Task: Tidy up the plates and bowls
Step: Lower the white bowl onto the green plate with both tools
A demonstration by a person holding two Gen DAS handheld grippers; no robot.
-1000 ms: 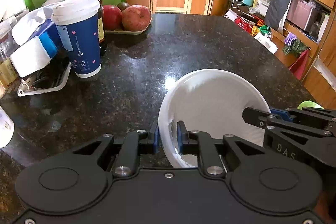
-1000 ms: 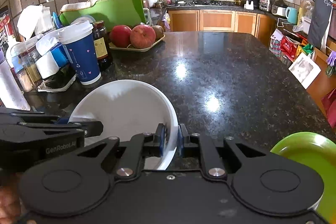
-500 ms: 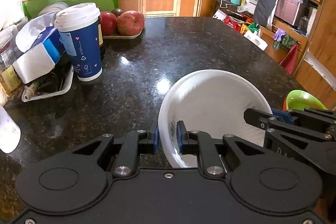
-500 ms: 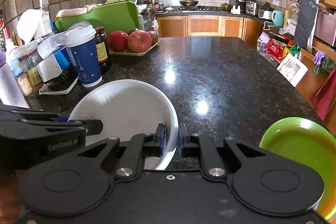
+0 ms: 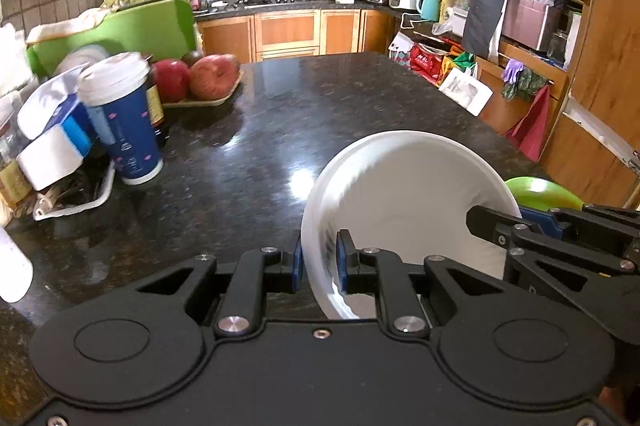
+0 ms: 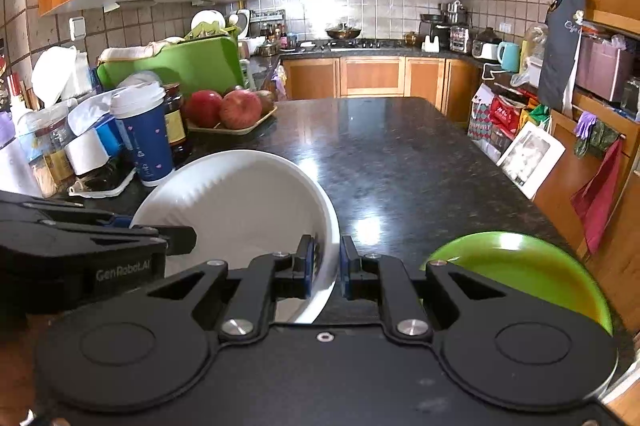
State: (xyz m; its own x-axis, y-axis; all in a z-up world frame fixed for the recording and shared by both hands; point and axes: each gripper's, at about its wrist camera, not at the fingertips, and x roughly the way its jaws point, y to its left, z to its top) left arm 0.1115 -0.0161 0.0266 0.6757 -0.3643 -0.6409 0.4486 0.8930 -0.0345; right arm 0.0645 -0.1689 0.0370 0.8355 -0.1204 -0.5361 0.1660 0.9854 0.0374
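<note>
I hold the white bowl (image 5: 404, 194) above the dark tabletop (image 5: 320, 106), lower centre of both frames. The left gripper (image 5: 318, 260) pinches its left rim; the right gripper (image 6: 326, 264) pinches its right rim. A green plate (image 6: 524, 266) lies lower right.

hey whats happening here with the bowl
A person is holding a wide white bowl with two hand-held claws. The left claw is clamped on the bowl's left rim and the right claw on its right rim, each rim pinched between blue pads. The bowl sits tilted above the dark speckled granite counter. A lime green plate lies on the counter just to the right, and a blue paper cup with a white lid stands off to the left.
</note>
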